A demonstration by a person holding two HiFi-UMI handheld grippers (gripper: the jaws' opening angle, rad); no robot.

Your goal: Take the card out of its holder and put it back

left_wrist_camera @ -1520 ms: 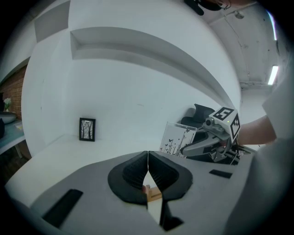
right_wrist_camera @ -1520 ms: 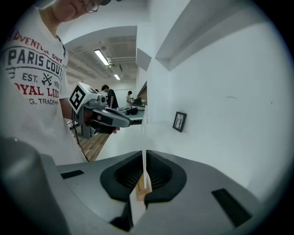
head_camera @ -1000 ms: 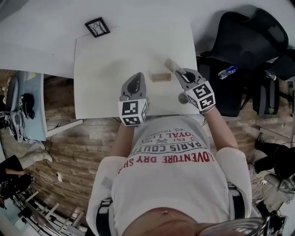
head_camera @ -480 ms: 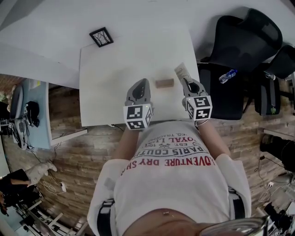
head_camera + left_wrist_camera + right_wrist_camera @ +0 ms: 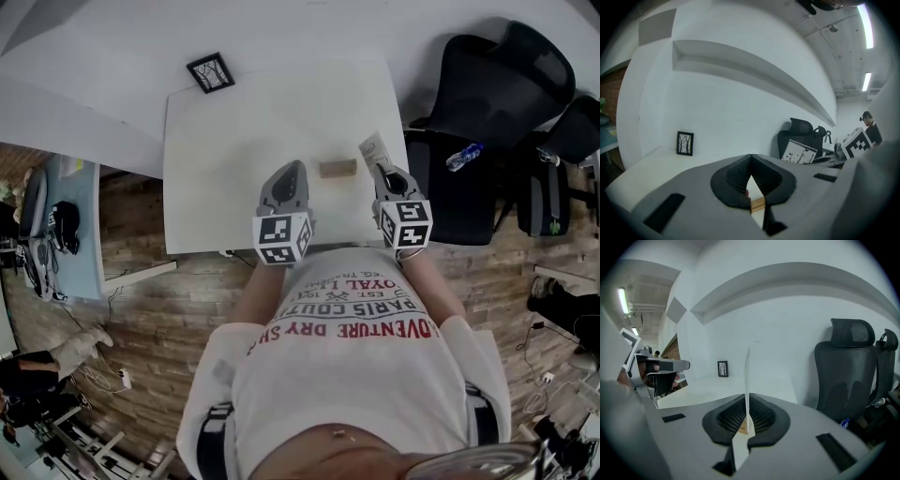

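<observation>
Right gripper (image 5: 379,167) is clamped on the card (image 5: 372,148). Card is out of the holder (image 5: 337,168), just right of it at mid-frame. Left gripper (image 5: 292,171) has jaws together, empty. I'd square the card edge to the slot, lower straight, and brace the holder with the left. Versus a second ago: right gripper sits straighter, holder in the same spot on the table (image 5: 234,131)
</observation>
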